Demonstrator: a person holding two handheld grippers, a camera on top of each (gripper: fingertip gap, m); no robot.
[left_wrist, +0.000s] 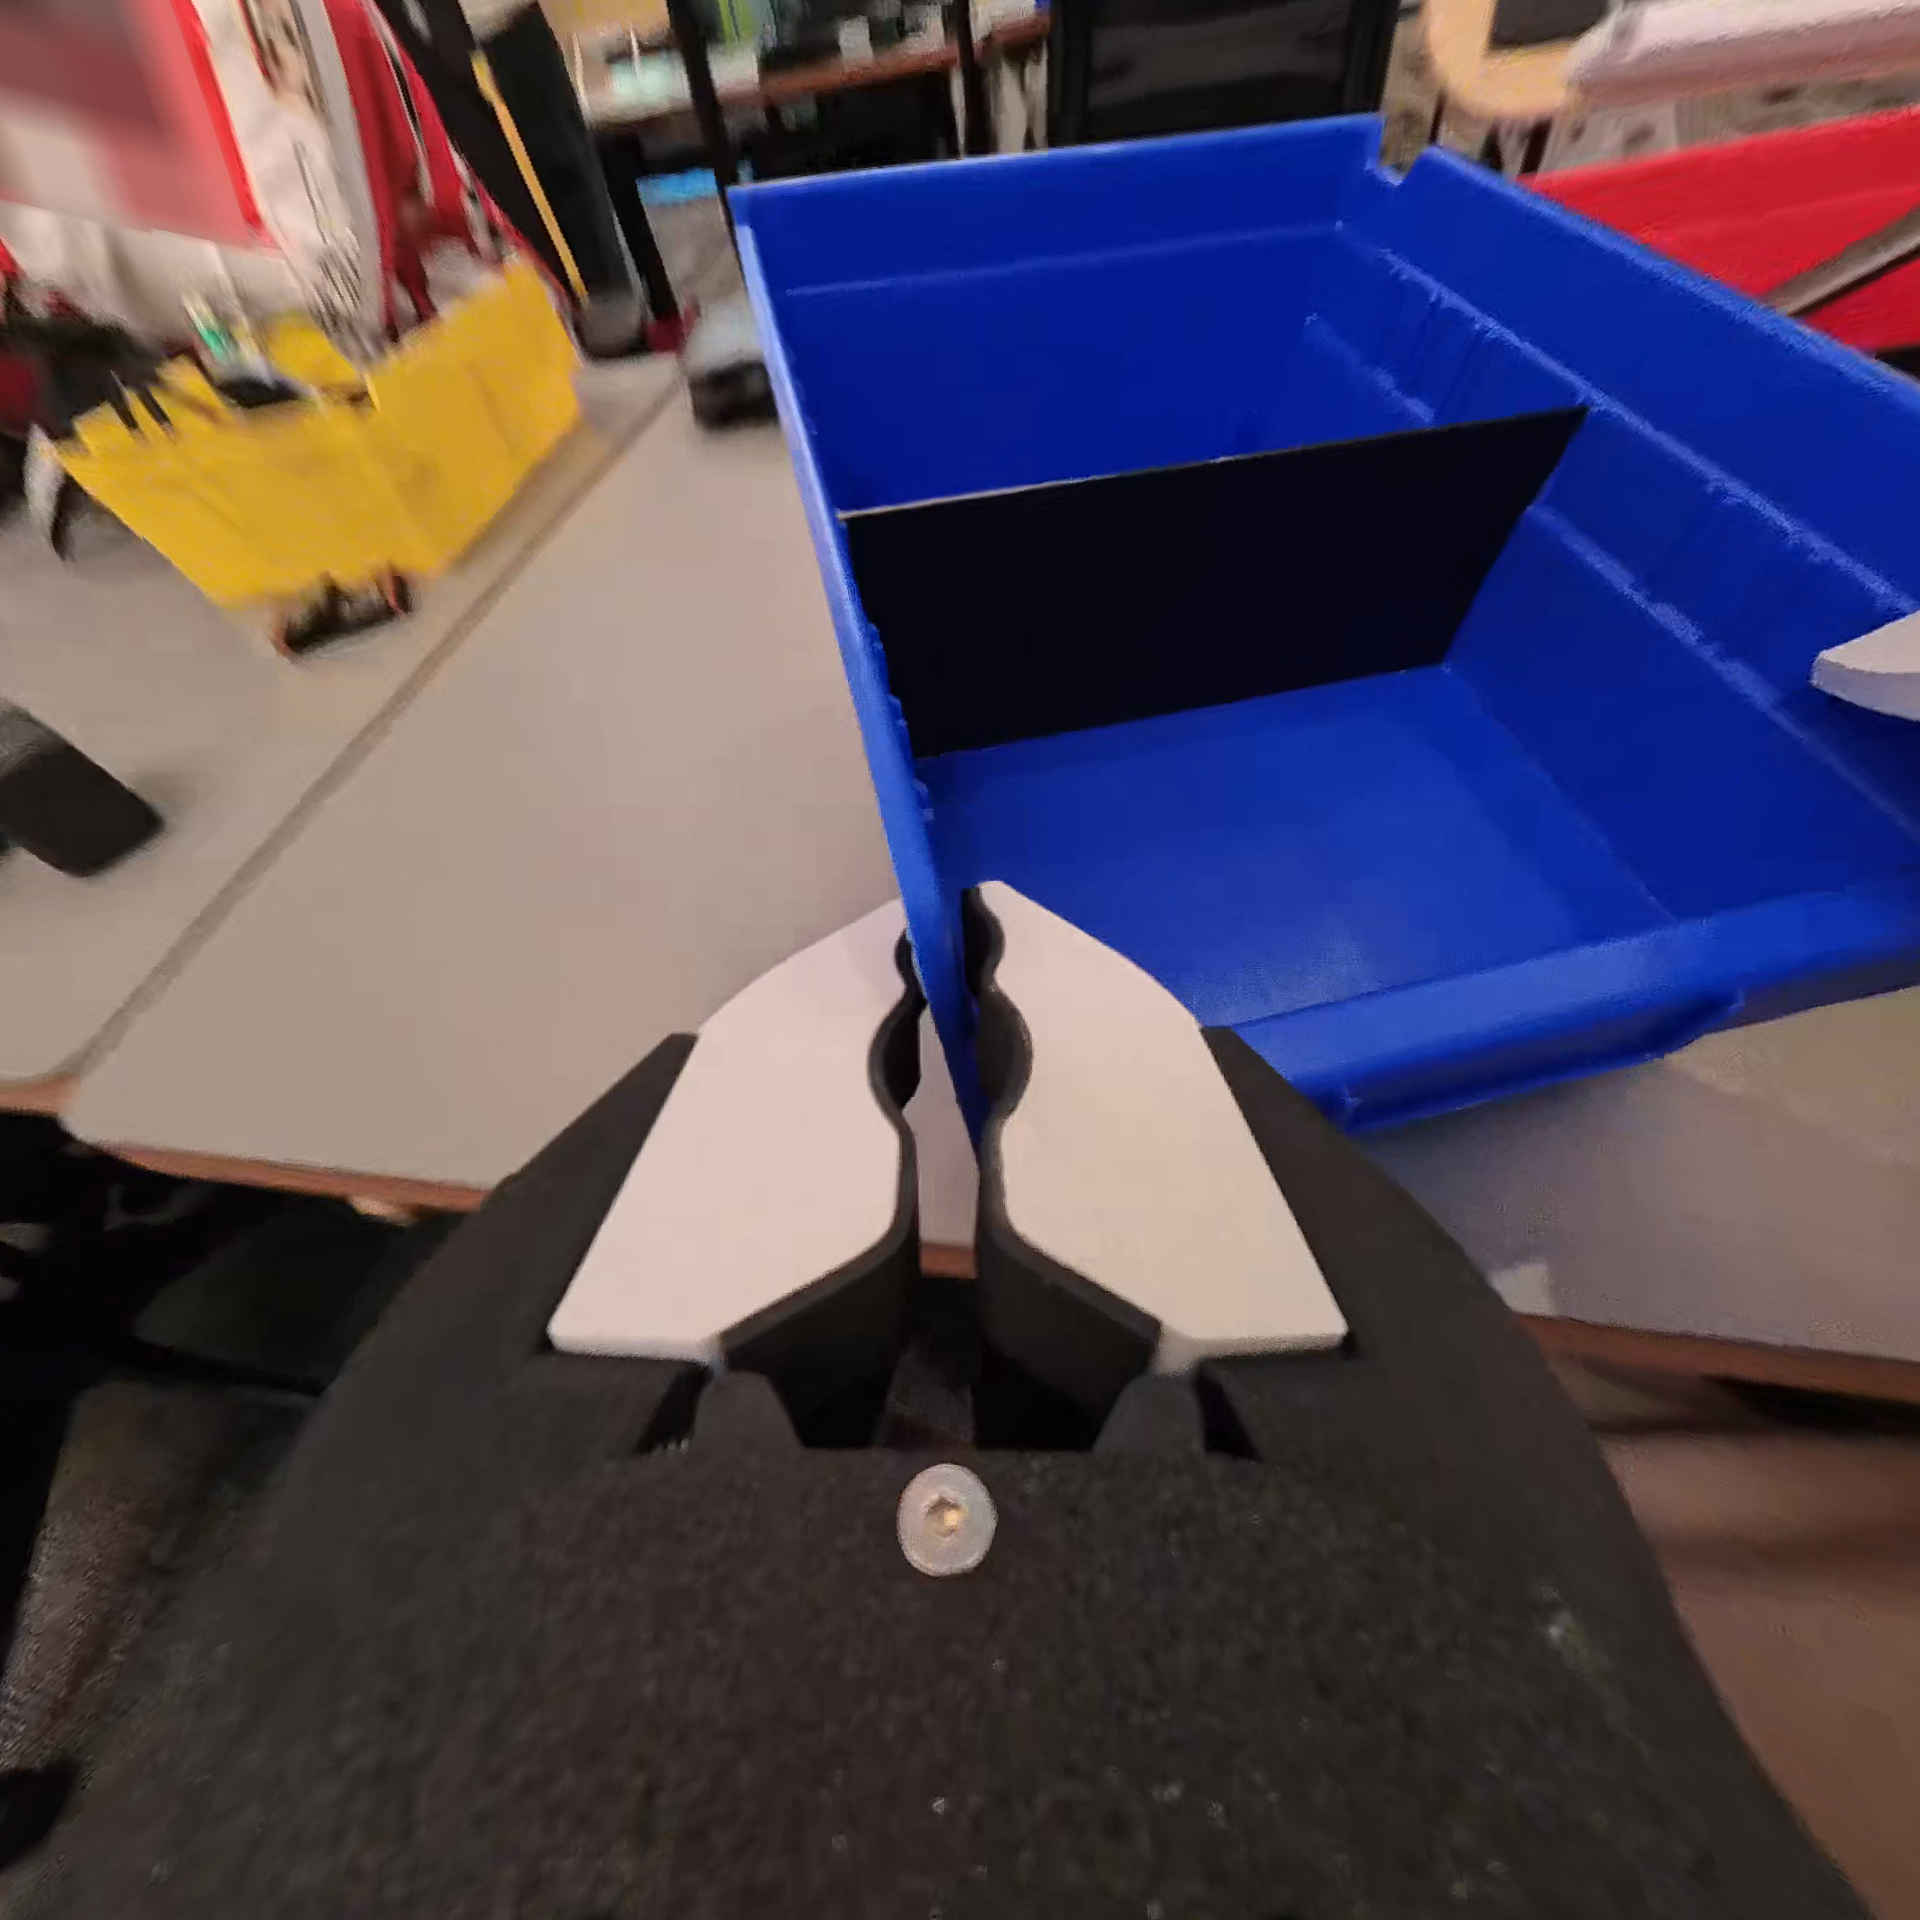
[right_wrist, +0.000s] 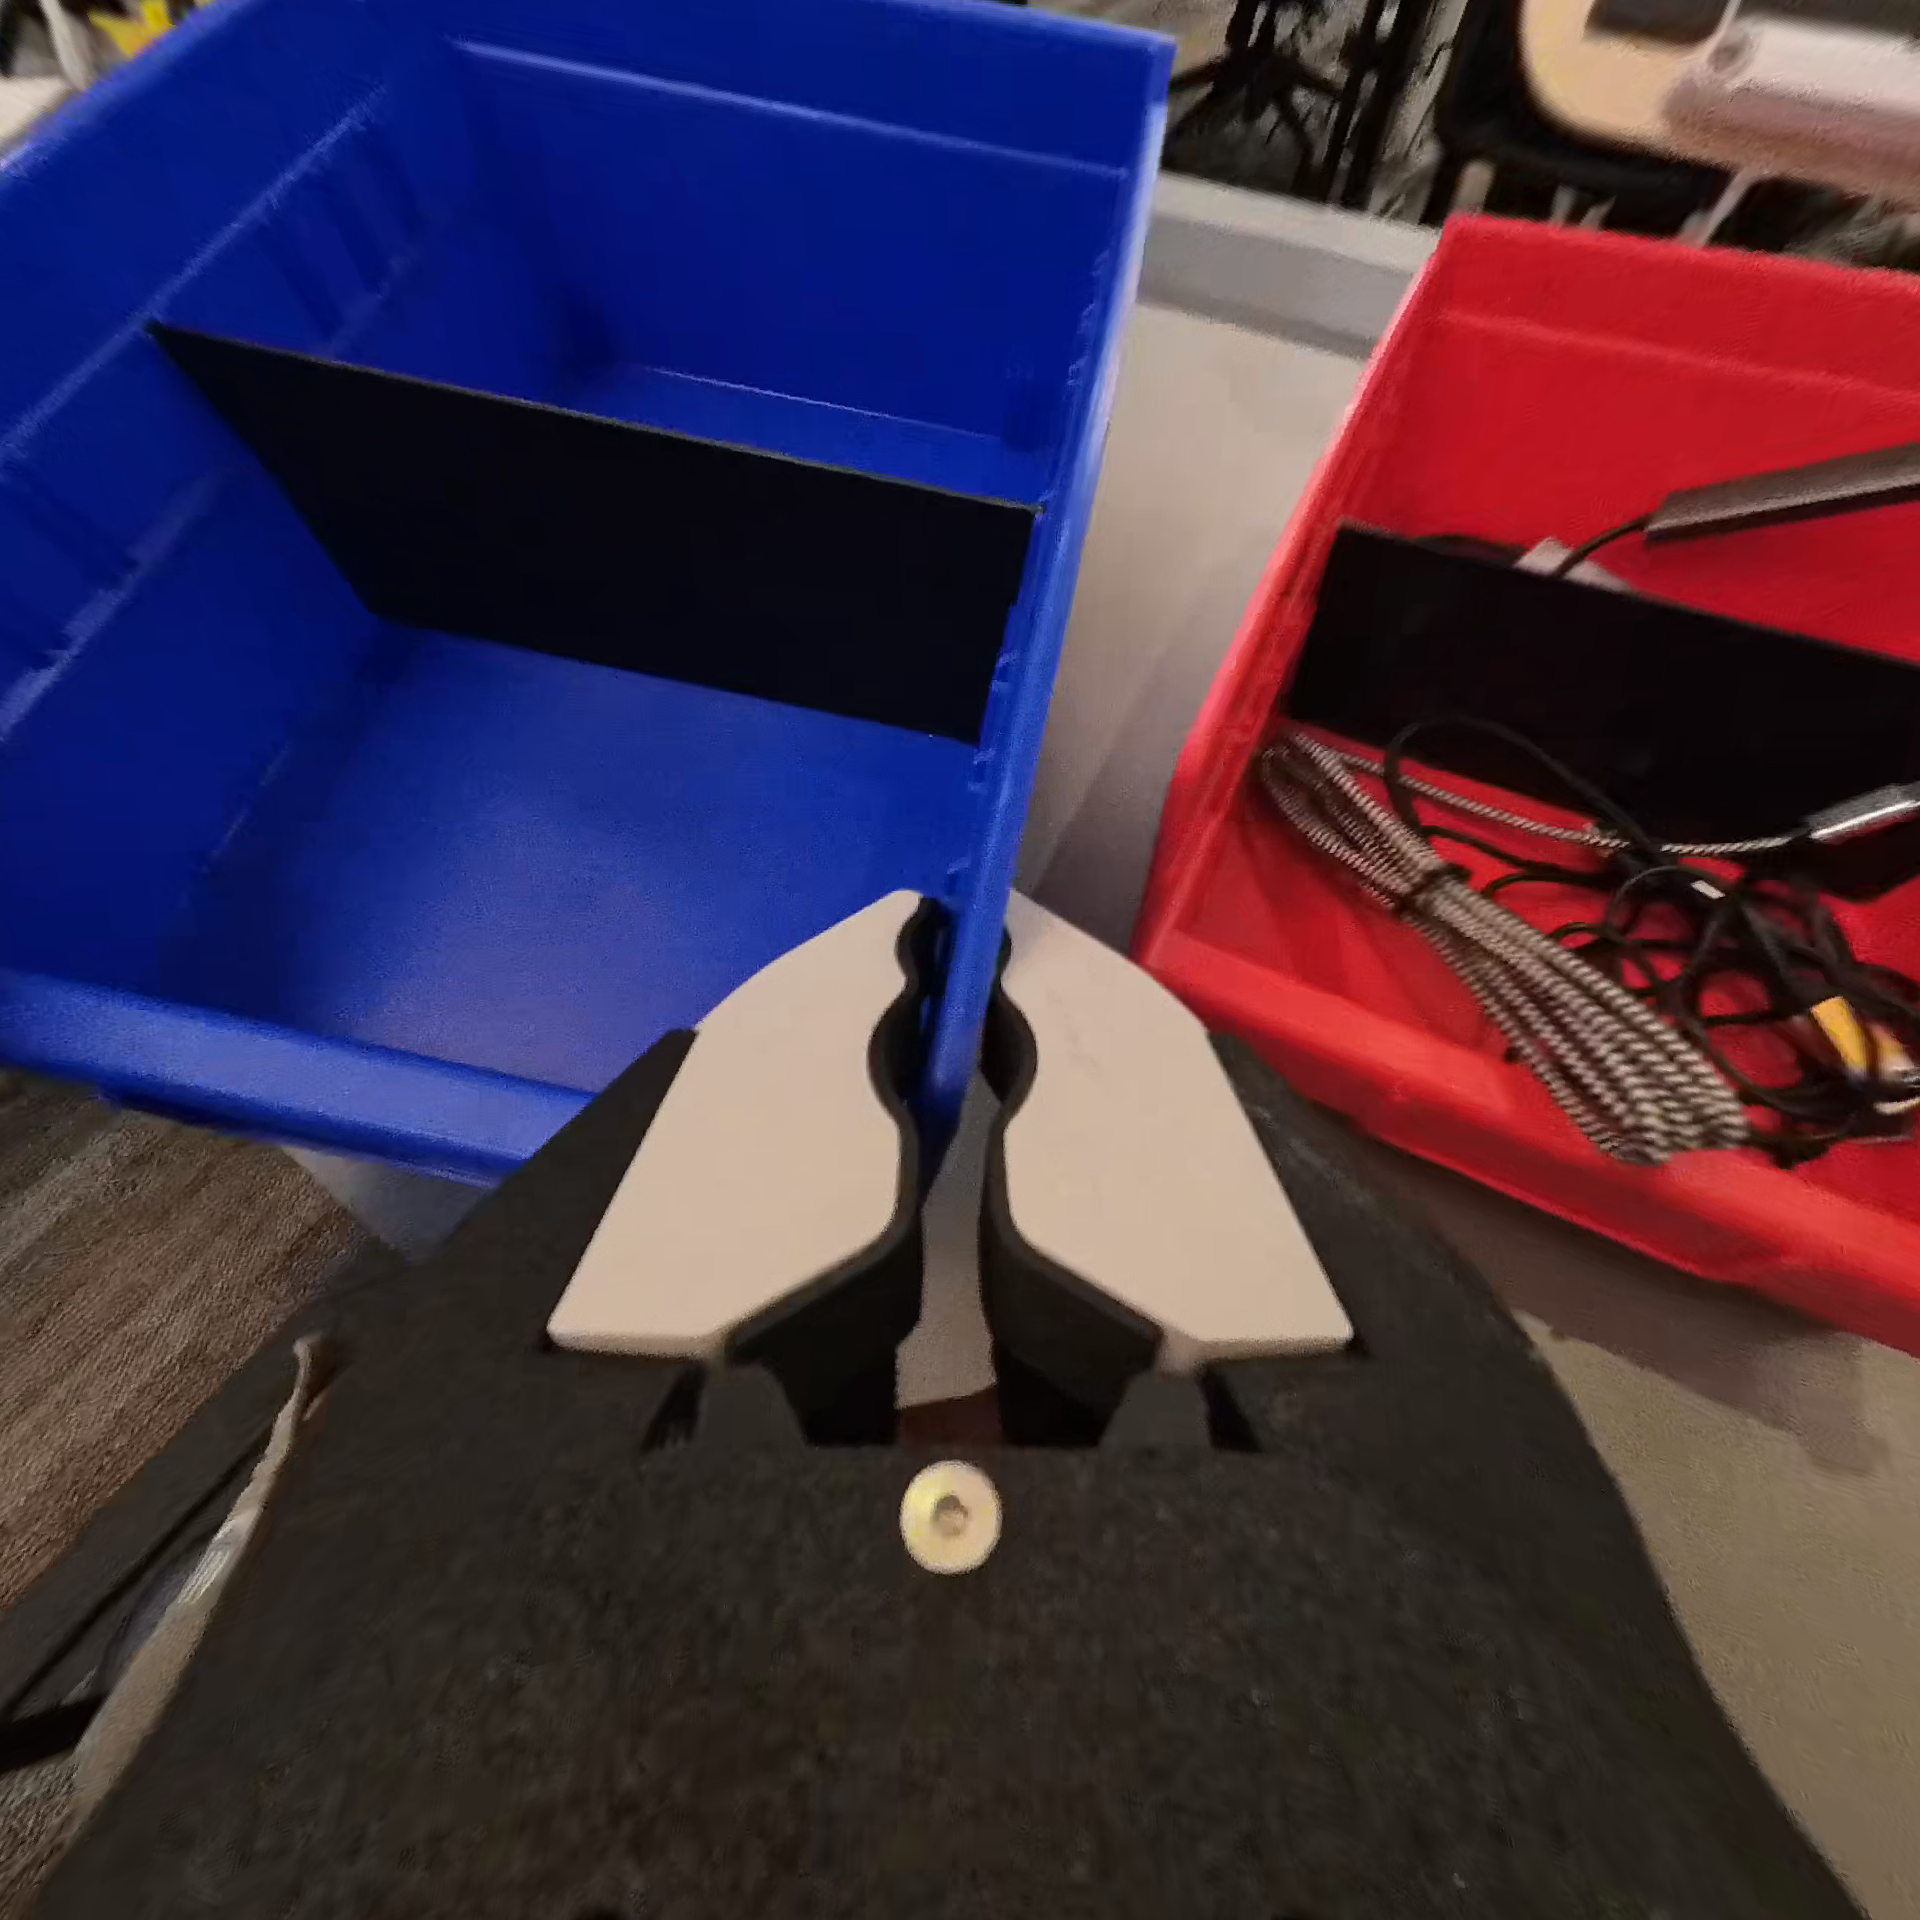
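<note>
A blue plastic bin (left_wrist: 1351, 883) with a black divider (left_wrist: 1174, 592) across its middle stands on a grey table (left_wrist: 520, 831); both its compartments look empty. My left gripper (left_wrist: 943, 914) is shut on the bin's left side wall near its front corner. My right gripper (right_wrist: 961, 925) is shut on the same blue bin (right_wrist: 468, 810) by its right side wall near the front corner; the black divider (right_wrist: 623, 561) shows there too. A white fingertip of the right gripper (left_wrist: 1870, 675) shows at the right edge of the left wrist view.
A red bin (right_wrist: 1558, 1195) stands just right of the blue one, holding a braided cable (right_wrist: 1538, 987), thin black wires and a black divider. A yellow bin (left_wrist: 343, 457) sits far left on the table. The table's front edge (left_wrist: 312, 1174) is close below the grippers. The gap from one gripper's tips to the other's is roughly 20 centimetres.
</note>
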